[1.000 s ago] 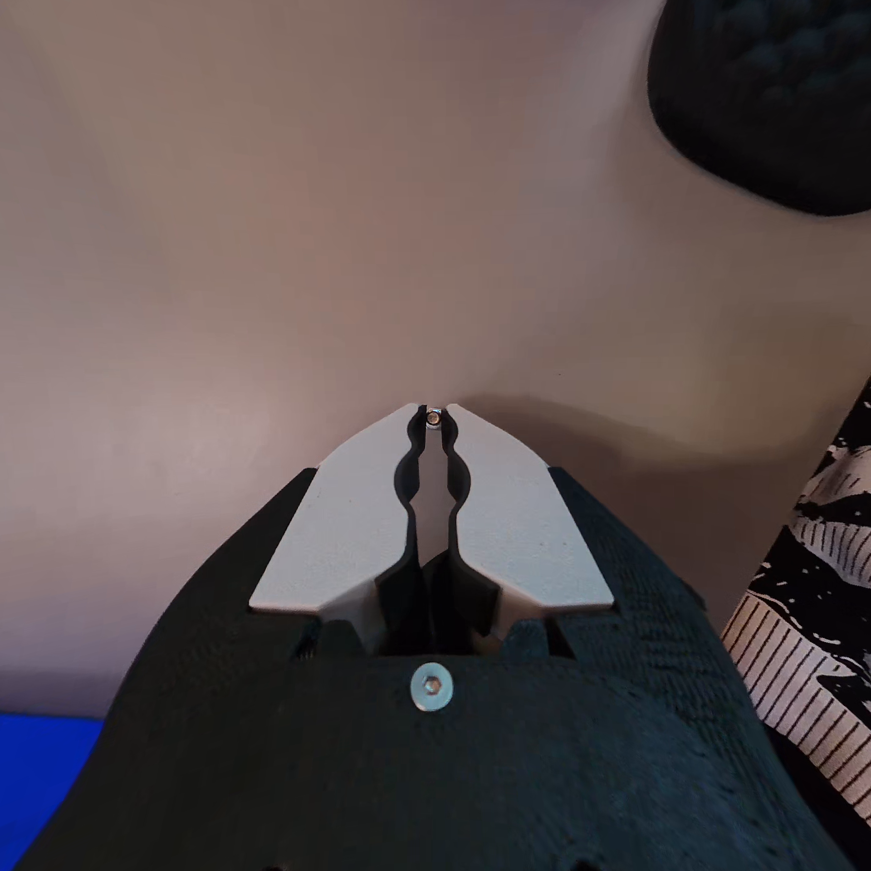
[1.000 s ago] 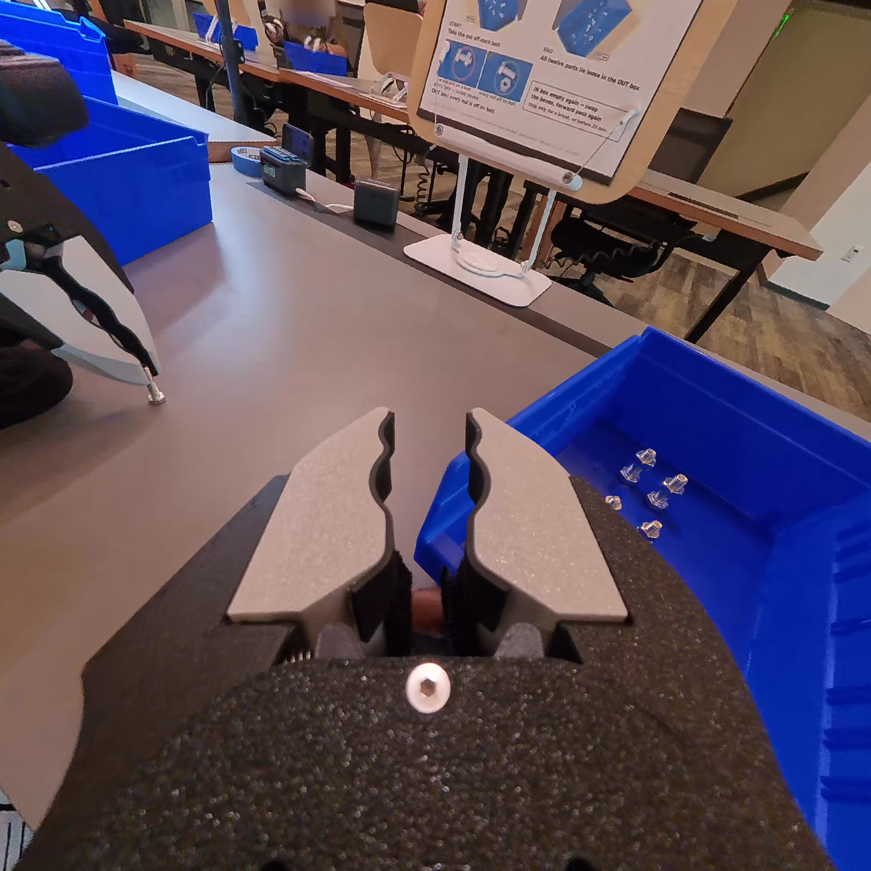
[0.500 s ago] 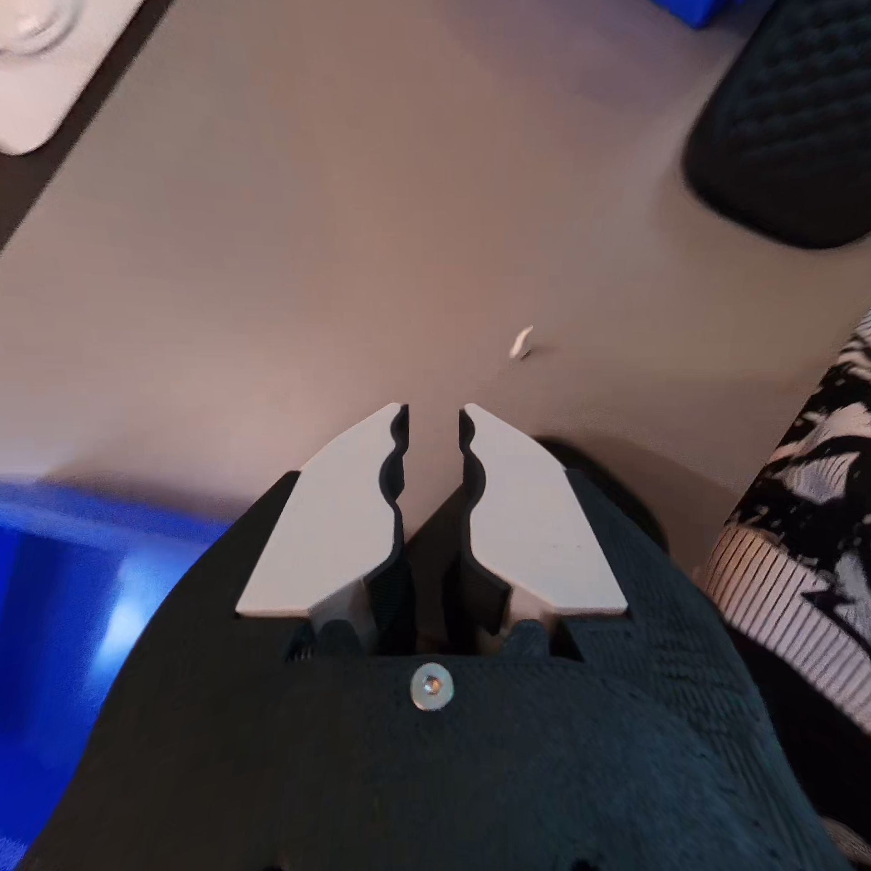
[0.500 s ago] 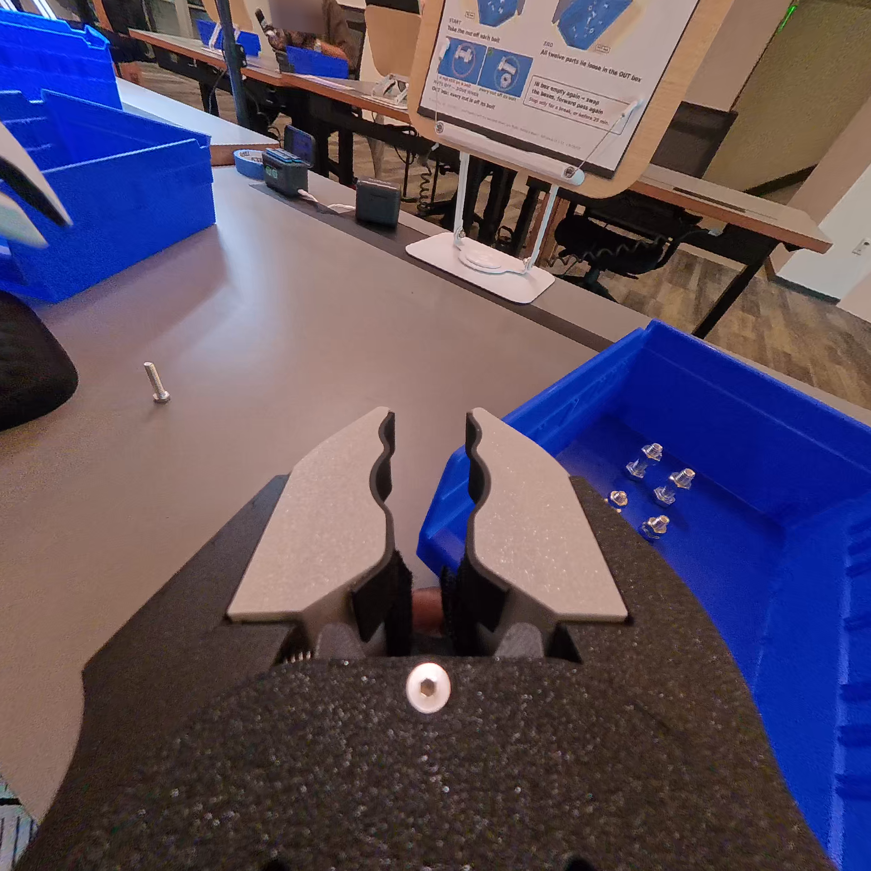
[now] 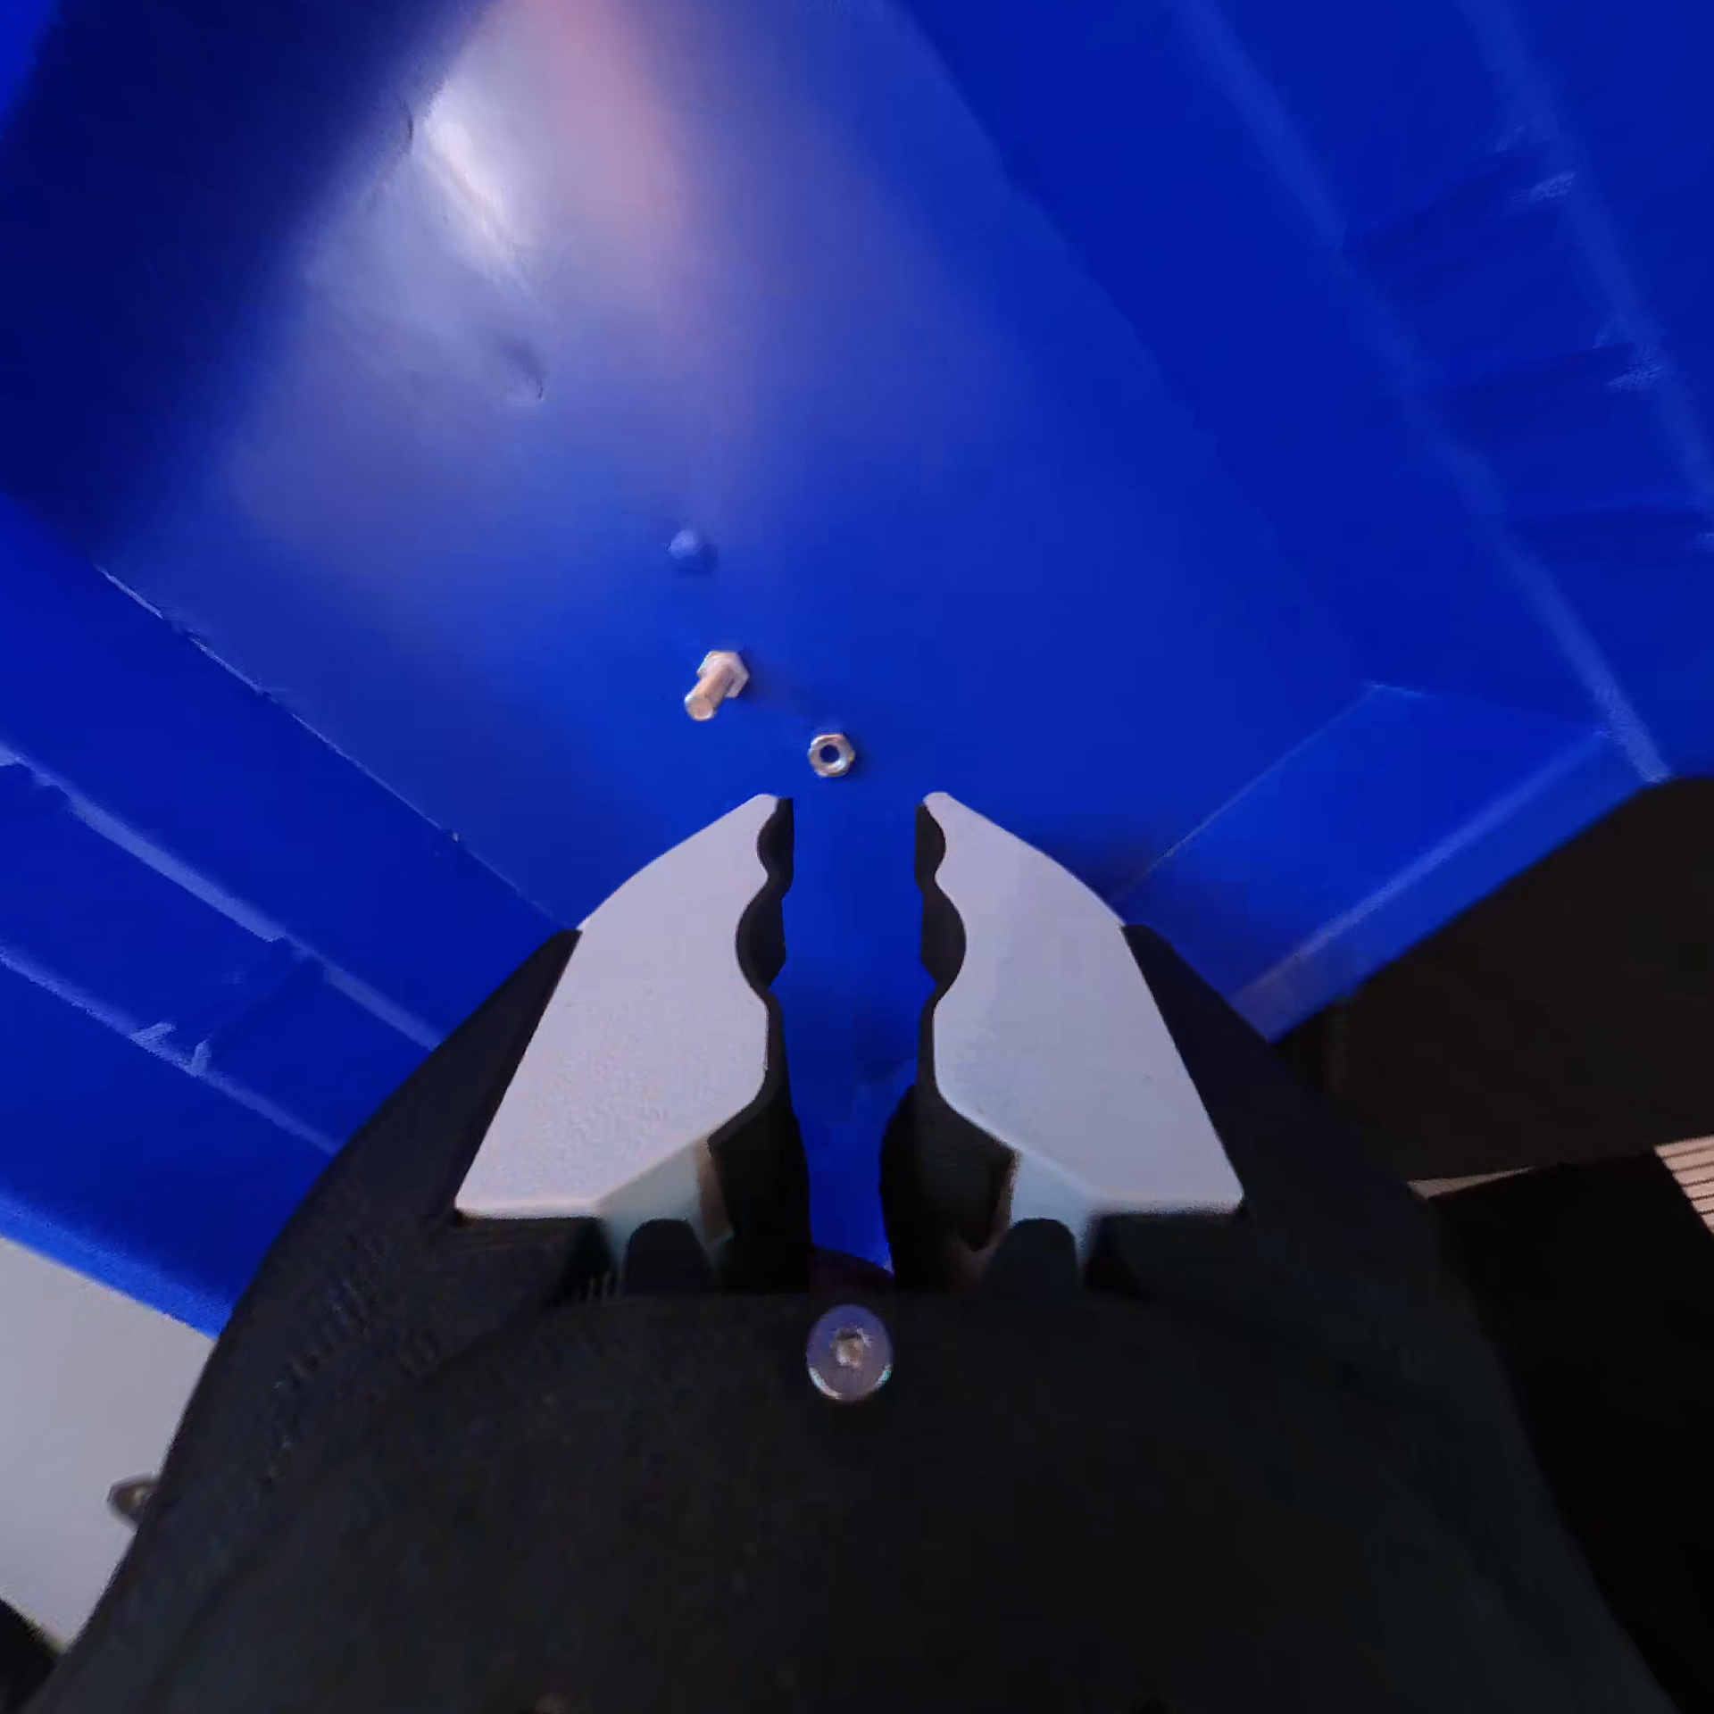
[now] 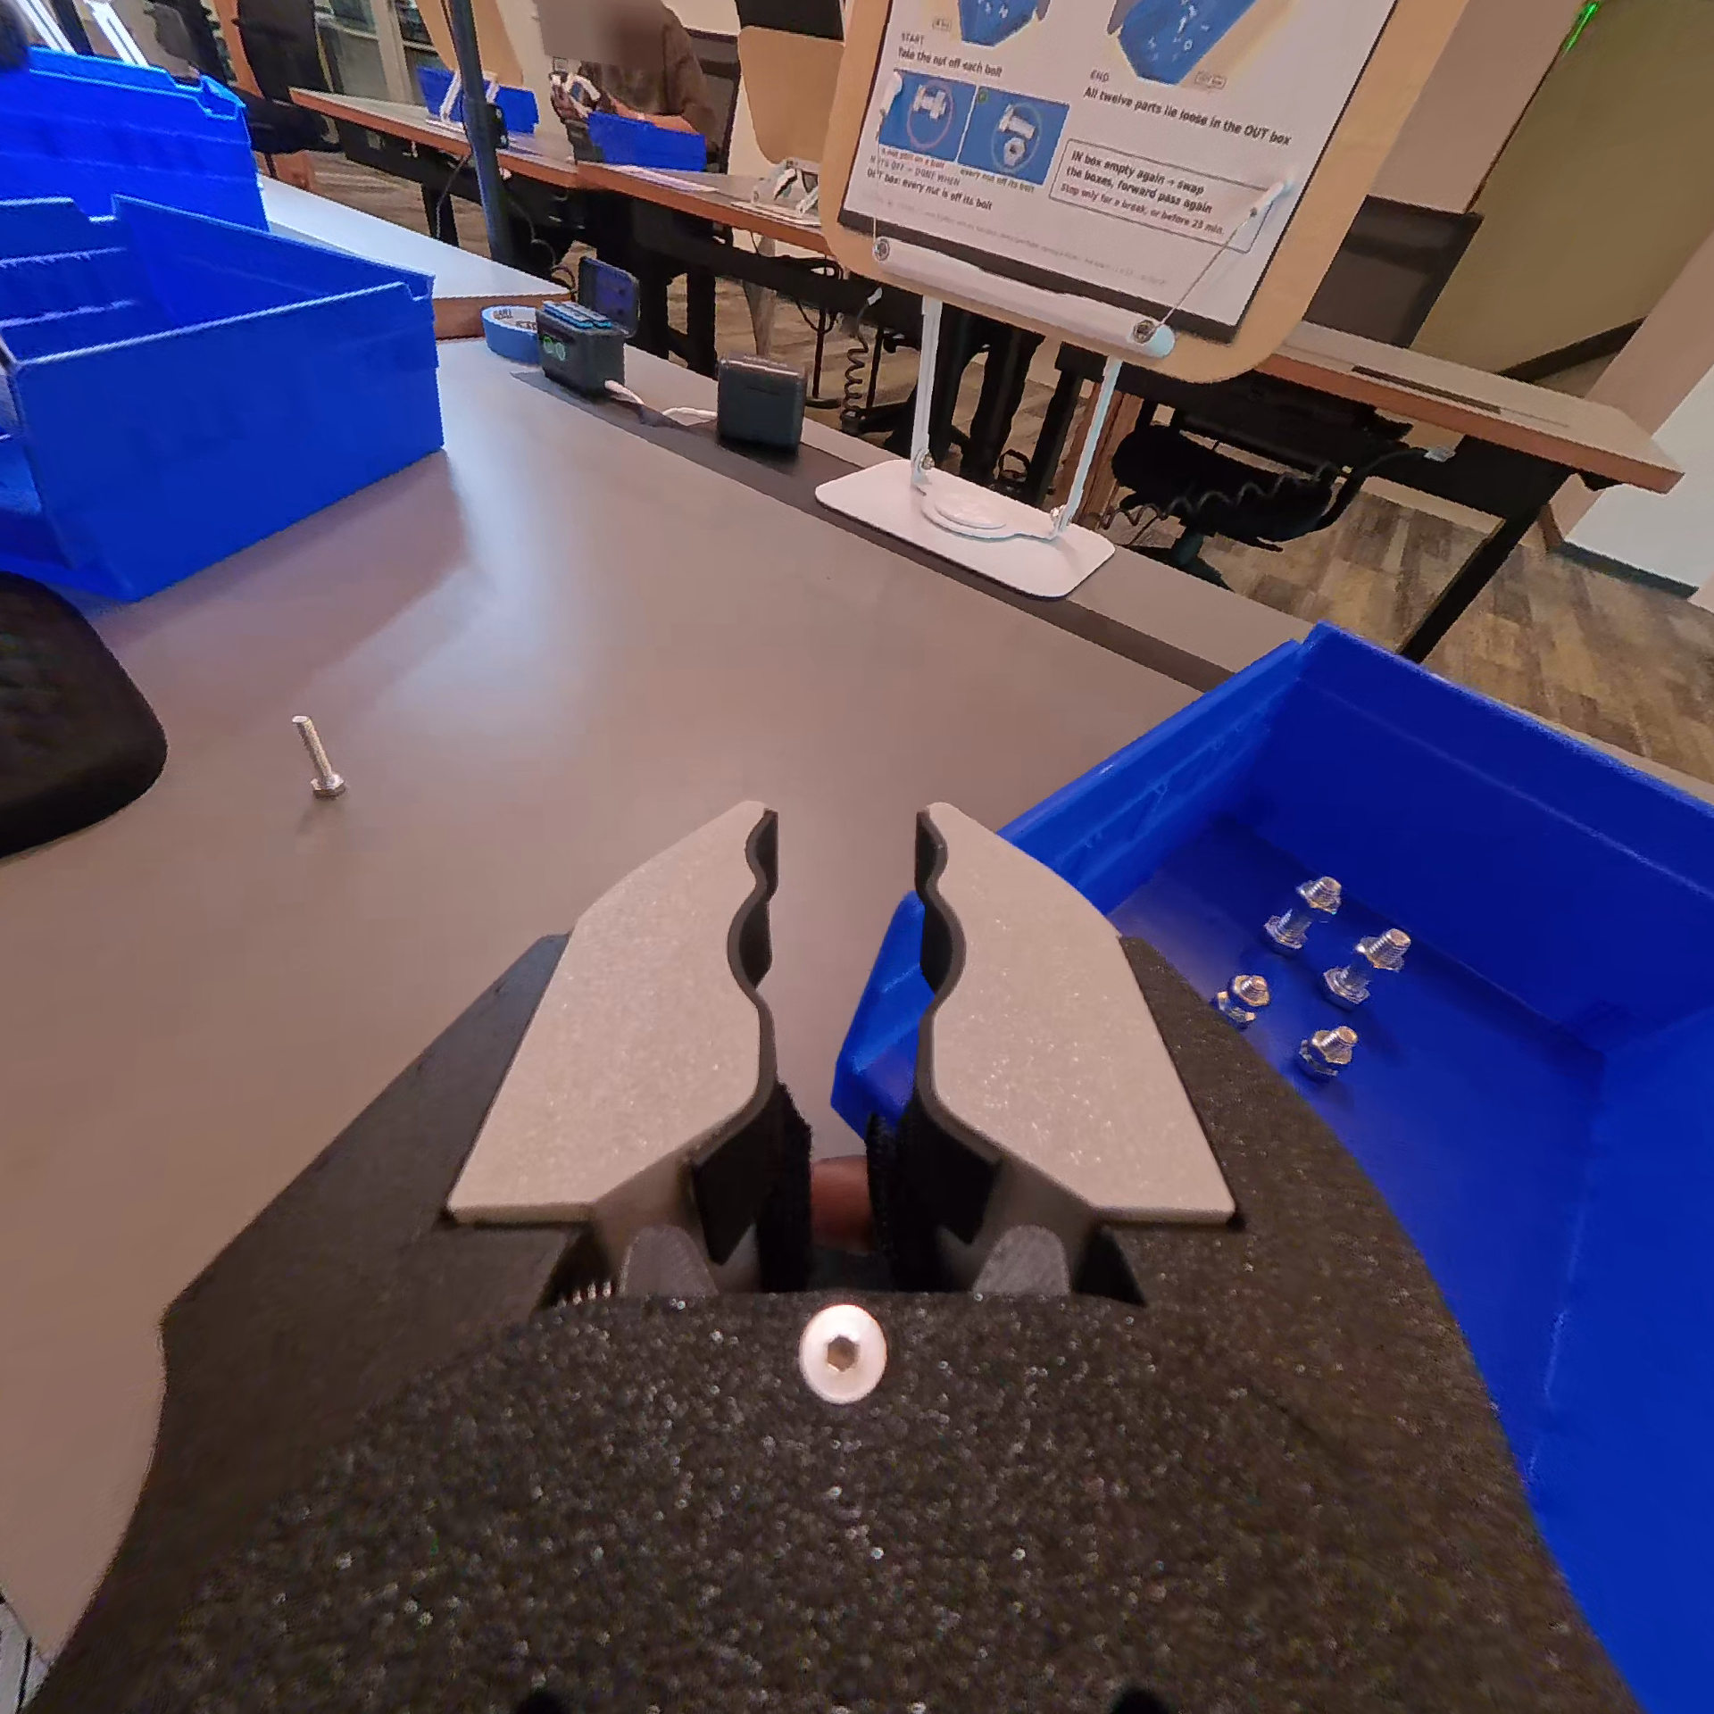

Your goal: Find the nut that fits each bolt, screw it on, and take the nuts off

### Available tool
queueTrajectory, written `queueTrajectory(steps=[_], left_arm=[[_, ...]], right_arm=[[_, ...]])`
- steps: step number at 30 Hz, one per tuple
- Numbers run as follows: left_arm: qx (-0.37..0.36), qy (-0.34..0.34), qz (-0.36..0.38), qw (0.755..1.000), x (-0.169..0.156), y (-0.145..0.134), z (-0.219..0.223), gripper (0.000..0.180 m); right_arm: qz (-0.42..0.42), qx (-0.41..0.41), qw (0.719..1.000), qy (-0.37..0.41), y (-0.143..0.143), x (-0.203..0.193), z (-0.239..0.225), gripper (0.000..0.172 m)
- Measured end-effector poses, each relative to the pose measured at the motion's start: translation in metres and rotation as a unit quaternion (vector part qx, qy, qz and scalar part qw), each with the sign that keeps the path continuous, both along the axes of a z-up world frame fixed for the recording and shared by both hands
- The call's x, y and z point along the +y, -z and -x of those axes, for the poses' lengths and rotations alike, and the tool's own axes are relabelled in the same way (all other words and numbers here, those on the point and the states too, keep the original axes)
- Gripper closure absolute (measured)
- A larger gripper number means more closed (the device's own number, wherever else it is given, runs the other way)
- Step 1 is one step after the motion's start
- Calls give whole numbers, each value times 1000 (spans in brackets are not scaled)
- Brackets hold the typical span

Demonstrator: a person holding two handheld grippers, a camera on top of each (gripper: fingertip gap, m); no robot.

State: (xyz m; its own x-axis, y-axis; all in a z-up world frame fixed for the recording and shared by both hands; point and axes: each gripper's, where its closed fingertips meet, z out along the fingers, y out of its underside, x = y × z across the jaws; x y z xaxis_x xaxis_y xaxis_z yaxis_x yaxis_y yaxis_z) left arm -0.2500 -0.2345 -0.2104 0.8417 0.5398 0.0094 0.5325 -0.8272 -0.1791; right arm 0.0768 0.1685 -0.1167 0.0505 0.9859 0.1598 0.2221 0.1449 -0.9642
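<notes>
Left gripper (image 5: 853,802): jaws parted, a clear gap between the fingertips, nothing between the pads. It points down into a blue bin (image 5: 1020,371). A small nut (image 5: 831,753) lies flat on the bin floor just ahead of the fingertips, slightly left of the gap's centre line, not touching either finger. A short bolt (image 5: 716,684) lies on its side a little farther ahead and to the left of the nut, apart from it, head away from the gripper. View is a little blurred toward the edges.

Right gripper (image 6: 846,816): jaws parted to a similar gap, nothing held; bare grey table (image 6: 603,649) shows between the pads. It hovers over the table edge of a second blue bin (image 6: 1391,742), which sits to its right; the bin's near corner shows just behind the right finger (image 6: 1020,1020). Five short bolts (image 6: 1317,965) with nuts on them lie grouped on that bin's floor, to the right of the fingertips.

A long bolt (image 6: 318,759) stands on its head on the table, well to the left of the right gripper and slightly ahead, upright with a slight tilt. A black pad (image 6: 65,723) lies farther left at the frame edge. Another blue bin (image 6: 232,417) sits far ahead left. A sign stand (image 6: 974,529) is at the table's far edge, ahead.
</notes>
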Motion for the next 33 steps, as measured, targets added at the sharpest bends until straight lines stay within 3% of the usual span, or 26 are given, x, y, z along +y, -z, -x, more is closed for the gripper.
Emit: queueTrajectory(steps=[1, 17, 27, 30, 33], left_arm=[[-4, -5, 15, 1000, -3, 5, 2, 155], [-28, -2, 31, 999, 0, 29, 5, 162], [-22, 3, 23, 1000, 1, 29, 6, 169], [-11, 17, 14, 1000, 4, 19, -3, 169], [33, 50, 1, 998, 14, -12, -20, 169]], right_arm=[[0, 1, 1000, 2, -1, 1, -1, 143], [-2, 0, 1000, 13, -1, 6, -7, 143], [-6, -5, 1000, 15, 1, 7, -8, 143], [-9, -6, 1000, 17, 1, 7, -9, 143], [-4, -3, 1000, 12, 1, 4, -8, 143]])
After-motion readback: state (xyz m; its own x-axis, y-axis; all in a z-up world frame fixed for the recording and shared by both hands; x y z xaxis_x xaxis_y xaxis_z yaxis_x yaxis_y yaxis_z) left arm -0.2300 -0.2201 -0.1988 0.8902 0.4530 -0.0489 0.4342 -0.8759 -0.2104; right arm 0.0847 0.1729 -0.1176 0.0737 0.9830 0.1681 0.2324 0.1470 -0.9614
